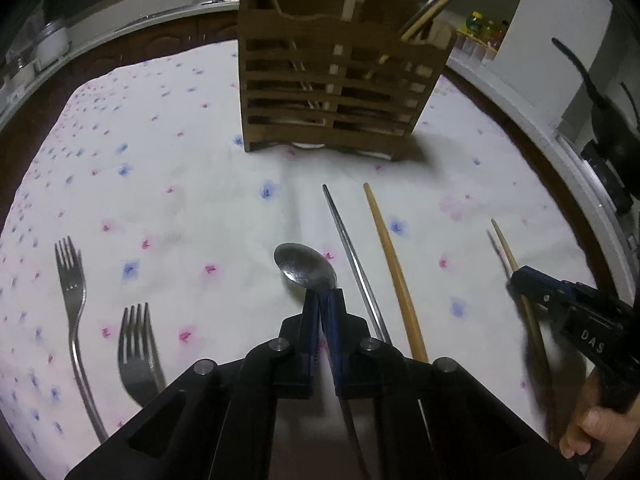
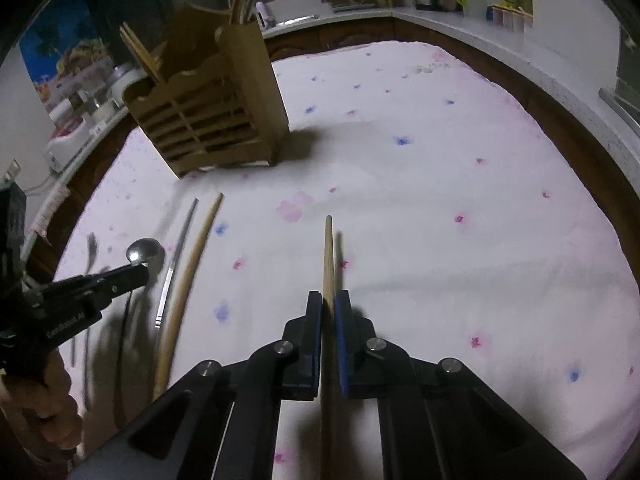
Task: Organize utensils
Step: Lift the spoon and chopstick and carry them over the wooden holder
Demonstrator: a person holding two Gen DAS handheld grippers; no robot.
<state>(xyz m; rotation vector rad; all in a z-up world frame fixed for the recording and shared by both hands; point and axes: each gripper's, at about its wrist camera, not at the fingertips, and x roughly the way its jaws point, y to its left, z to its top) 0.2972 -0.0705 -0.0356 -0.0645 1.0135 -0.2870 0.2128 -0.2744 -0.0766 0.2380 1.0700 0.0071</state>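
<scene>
From the left wrist view, the left gripper (image 1: 323,300) is sitting with its fingers drawn tight on the neck of a metal spoon (image 1: 306,266), whose bowl is sticking out just ahead of the tips over the flowered cloth (image 1: 180,168) covering the counter. Just right of it a metal chopstick (image 1: 352,256) and a wooden chopstick (image 1: 394,276) are lying side by side on the cloth, pointing toward the slatted wooden utensil holder (image 1: 340,92), which is standing upright farther back with chopsticks leaning out of it. Two forks (image 1: 74,300) (image 1: 138,348) are lying well off to the left. At the right edge the right gripper (image 1: 520,280) is pinching another wooden chopstick (image 1: 506,246). From the right wrist view, that right gripper (image 2: 328,300) is closing snugly on the held wooden chopstick (image 2: 328,252), which is running straight forward between the fingers, its shadow falling on the cloth (image 2: 440,200) just beside it. The utensil holder (image 2: 208,112) is standing to the upper left, and the left gripper (image 2: 138,270) is gripping the spoon (image 2: 142,250) at the left, beside the two loose chopsticks (image 2: 176,256) (image 2: 192,264).
</scene>
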